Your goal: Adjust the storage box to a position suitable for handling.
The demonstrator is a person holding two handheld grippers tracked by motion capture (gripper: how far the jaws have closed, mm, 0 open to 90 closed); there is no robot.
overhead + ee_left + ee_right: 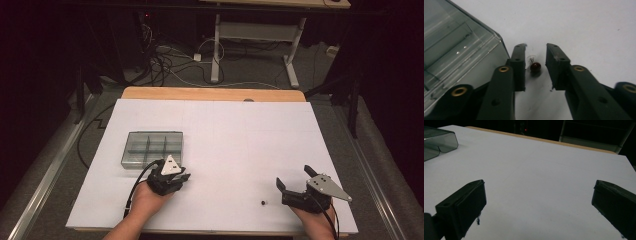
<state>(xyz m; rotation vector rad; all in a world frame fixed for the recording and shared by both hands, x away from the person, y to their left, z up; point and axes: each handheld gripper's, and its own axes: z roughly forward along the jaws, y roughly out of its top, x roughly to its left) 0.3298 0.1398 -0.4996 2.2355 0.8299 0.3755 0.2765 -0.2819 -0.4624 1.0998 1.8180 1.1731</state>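
A tiny glass bulb with a dark red base (535, 66) lies on the white sheet between the jaws of my left gripper (536, 47). The jaws stand open around it with a narrow gap, the left one close to the glass. A clear compartment box (456, 47) sits just to the left of that gripper. From above, my left gripper (172, 175) is at the near right corner of the box (152, 148). My right gripper (295, 176) rests near the front right of the table. Its jaws (539, 183) are wide open over bare sheet.
A small dark item (263, 202) lies on the white sheet (240, 135) just left of the right gripper. A corner of the clear box (439, 141) shows far off in the right gripper view. A wooden table edge (215, 93) runs along the back.
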